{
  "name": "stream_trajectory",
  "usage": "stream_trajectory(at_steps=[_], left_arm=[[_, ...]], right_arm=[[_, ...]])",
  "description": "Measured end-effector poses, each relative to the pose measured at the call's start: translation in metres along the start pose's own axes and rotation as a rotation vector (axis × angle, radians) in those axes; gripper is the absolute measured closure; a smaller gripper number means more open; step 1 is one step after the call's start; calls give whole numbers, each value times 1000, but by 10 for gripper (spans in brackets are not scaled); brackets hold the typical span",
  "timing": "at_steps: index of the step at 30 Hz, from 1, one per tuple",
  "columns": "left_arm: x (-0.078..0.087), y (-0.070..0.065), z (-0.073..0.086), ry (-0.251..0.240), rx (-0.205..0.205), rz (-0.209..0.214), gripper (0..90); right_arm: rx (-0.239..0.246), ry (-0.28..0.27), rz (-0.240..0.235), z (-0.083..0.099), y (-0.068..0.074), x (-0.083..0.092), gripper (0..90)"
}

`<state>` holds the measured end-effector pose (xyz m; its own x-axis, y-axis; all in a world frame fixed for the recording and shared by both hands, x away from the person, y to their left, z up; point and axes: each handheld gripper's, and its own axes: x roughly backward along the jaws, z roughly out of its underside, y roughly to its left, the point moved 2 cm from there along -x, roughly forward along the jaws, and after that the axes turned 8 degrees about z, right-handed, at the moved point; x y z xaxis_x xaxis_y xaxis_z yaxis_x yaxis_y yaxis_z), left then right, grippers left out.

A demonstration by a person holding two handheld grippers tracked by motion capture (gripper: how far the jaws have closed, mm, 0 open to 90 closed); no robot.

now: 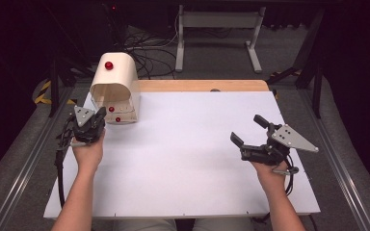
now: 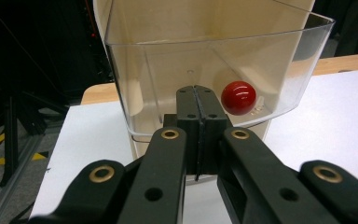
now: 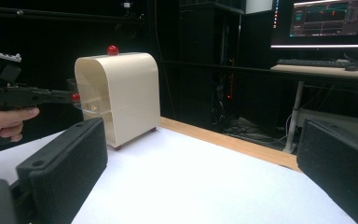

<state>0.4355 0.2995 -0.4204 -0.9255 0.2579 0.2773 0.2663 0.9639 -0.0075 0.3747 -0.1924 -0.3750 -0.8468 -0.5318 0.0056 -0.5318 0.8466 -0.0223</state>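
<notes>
A cream arched box stands at the table's far left, with a red knob on its top. A clear drawer sticks out of its front and carries a red ball knob. My left gripper is shut with its jaws pressed flat together and nothing visible between them. Its tips sit right at the drawer's front wall, just left of the red ball knob. In the high view the left gripper is against the box front. My right gripper hovers open over the table's right side, jaws wide apart and empty.
The white table top has a wooden strip along its far edge. Behind it are a metal table frame and loose cables. A lit monitor stands on a desk off to the side.
</notes>
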Motion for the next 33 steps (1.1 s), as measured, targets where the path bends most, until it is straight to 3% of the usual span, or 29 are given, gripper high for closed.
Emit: stream_trajectory(at_steps=[20, 28, 33], left_arm=[[-8, 2, -1, 9, 9, -15, 897], [-10, 5, -4, 20, -17, -30, 897], [-11, 6, -4, 17, -11, -32, 897]], right_arm=[[1, -4, 0, 0, 0, 1, 23], [0, -3, -3, 0, 0, 0, 23], [2, -2, -2, 1, 1, 0, 23]])
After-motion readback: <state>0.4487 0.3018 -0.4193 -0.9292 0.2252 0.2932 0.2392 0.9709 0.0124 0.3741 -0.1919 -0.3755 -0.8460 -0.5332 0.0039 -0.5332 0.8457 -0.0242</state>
